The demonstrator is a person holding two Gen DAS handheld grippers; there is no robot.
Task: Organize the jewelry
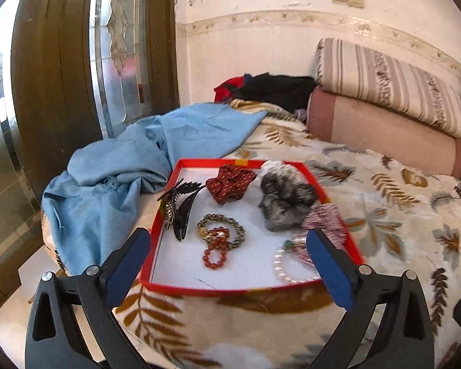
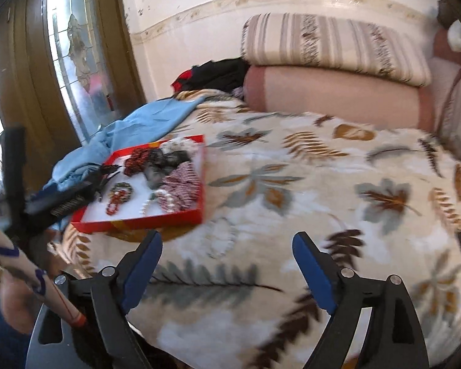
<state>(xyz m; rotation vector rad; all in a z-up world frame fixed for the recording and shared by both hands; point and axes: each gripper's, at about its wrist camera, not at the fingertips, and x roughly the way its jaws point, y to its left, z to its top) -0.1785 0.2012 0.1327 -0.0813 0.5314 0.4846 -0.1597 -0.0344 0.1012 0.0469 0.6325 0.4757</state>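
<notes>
Two grippers in play, both with fingers spread wide and nothing between them. We log the scene from left to right as the left wrist view gives it: a blue cloth (image 1: 132,166) bunched at the bed's edge, touching the red tray (image 1: 159,221) on its left side; inside the tray, a black hair claw (image 1: 181,206) along the left wall, a braided bracelet (image 1: 221,226) with a red bead bracelet (image 1: 216,250) lying across its lower part, a red patterned scrunchie (image 1: 230,183) toward the far wall, a grey scrunchie (image 1: 284,203) right of centre, a pink-and-white scrunchie (image 1: 322,216) near the right wall, and a pearl bracelet (image 1: 284,269) in the near right corner

The left gripper (image 1: 229,259) hovers over the near half of the tray, roughly framing the bead bracelets. The right gripper (image 2: 227,264) hangs over the leaf-print blanket (image 2: 292,169), well apart from the tray and to its right

Our judgement: the step in hand is a pick from the tray by the left gripper. To do it well we would come down vertically on a single piece, since the red beads overlap the braided loop and could drag it along. We would close on the strand itself, not across the open loop, and keep the pads clear of the tray's near rim. The blanket is soft, so the tray may tip under pressure; a light touch is advised
</notes>
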